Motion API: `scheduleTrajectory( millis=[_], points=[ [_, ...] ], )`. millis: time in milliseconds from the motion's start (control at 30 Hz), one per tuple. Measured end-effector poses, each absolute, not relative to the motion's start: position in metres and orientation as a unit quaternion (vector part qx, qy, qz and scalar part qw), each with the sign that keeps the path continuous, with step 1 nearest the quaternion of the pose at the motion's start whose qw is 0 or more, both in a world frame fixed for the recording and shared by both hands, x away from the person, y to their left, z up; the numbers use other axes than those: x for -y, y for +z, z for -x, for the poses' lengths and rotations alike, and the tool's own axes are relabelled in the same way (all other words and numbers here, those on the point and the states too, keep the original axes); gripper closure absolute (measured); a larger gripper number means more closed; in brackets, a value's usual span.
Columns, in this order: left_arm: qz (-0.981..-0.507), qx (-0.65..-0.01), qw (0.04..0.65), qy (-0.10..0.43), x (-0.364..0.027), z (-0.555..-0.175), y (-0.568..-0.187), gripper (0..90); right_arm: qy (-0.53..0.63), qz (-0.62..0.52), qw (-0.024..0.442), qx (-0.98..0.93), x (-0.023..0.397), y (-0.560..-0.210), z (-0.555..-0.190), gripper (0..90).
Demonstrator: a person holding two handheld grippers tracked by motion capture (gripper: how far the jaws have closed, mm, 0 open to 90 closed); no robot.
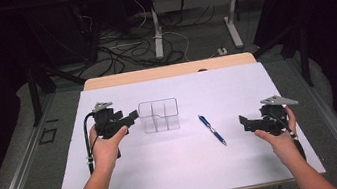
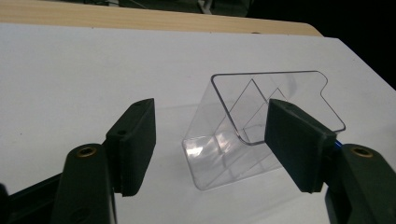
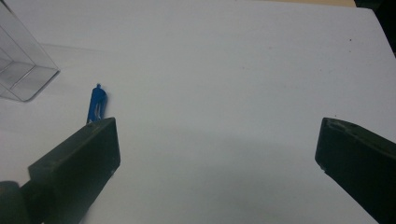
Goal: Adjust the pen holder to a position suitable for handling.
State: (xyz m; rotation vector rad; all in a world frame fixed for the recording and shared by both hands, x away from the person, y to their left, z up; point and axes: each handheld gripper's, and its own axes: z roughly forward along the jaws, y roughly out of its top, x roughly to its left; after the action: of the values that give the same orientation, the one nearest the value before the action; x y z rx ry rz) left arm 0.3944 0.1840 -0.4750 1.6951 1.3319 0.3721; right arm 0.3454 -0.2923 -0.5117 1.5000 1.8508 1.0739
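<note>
Clear organiser (image 1: pixel 159 115), mid-table, nearer the far edge of white table (image 1: pixel 177 169).
Left gripper (image 1: pixel 132 118) spread, beside it, gripping nothing; right gripper (image 1: pixel 244 122) spread wide, empty; blue pen (image 1: pixel 212 130) between; cables on floor (image 1: pixel 119 51) beyond.

Clear organizer (image 1: pixel 159 115) beside left tongs (image 1: pixel 134 116), blue pen (image 1: pixel 212 129) between it and right tongs (image 1: pixel 243 123)

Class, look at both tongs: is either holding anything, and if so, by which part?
Nothing is held. The left tongs stand open by the clear holder, pads off it; the right tongs are open over bare table.
</note>
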Motion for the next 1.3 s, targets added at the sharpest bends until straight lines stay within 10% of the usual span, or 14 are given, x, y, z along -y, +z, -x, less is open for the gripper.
scheduleTrajectory(
  millis=[1300],
  points=[
    [-0.723, -0.47, 0.471, 0.186, -0.206, -0.341, -0.481, 0.3, 0.304, -0.508, 0.163, -0.79, 0.231, -0.479, -0.377, 29.7]
  ],
)
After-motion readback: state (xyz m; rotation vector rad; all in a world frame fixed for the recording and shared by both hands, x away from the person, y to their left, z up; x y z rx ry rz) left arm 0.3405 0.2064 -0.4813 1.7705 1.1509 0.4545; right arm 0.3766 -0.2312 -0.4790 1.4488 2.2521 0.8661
